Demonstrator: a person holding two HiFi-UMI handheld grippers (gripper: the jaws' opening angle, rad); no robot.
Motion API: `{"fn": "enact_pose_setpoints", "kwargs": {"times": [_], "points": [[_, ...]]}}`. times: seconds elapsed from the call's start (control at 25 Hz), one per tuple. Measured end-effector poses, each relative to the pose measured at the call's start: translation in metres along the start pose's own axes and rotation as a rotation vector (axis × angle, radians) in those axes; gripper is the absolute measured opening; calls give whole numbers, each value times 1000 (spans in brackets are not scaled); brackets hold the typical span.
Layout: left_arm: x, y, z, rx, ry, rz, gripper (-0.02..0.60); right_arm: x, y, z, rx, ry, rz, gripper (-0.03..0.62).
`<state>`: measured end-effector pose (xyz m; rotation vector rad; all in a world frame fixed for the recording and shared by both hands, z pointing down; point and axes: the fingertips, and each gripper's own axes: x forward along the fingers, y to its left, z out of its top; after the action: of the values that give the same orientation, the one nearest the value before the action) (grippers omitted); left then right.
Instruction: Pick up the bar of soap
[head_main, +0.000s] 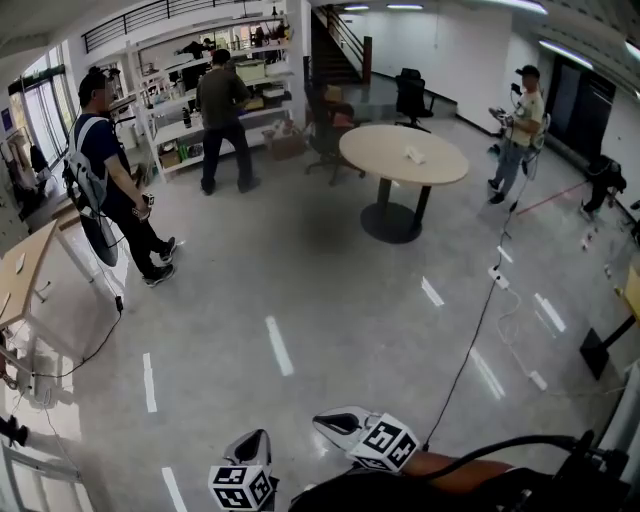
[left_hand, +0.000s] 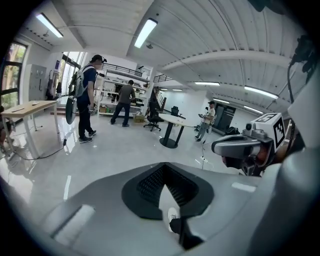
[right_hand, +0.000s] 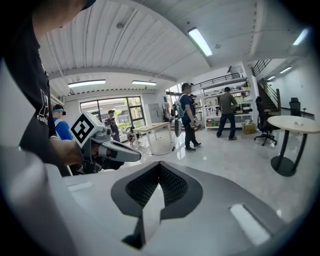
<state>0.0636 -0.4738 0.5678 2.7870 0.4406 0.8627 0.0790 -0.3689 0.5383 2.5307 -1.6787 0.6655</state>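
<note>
Held low and close to the body, the left gripper (left_hand: 165, 170) and the right gripper (right_hand: 159, 167) each have their jaws closed together on nothing, while well away across the grey floor (head_main: 330, 300) a small white thing (head_main: 413, 154), possibly the soap, lies on the round table (head_main: 375, 150), too small to tell which way it points

My right gripper (right_hand: 158, 172): jaws together, empty | left of my fingers (right_hand: 139, 189): left gripper (right_hand: 131, 154) | far right past fingers: round table (right_hand: 295, 124)
</note>
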Motion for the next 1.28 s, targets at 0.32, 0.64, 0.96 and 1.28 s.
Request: {"fn": "enact_pose_setpoints", "kwargs": {"times": [0.32,0.64,0.96,1.28], "points": [[124,-70,57,16,7,-89,8,-48,-137,21,10,-78,-62,6],[273,-178,125,103,18,-191,8,-145,-299,23,36,-132,-201,6],[360,-264,152,247,101,-341,8,-217,-383,-7,186,-167,-381,6],[444,-300,180,281,213,-472,8,-243,-463,-4,292,-172,-521,6]]}}
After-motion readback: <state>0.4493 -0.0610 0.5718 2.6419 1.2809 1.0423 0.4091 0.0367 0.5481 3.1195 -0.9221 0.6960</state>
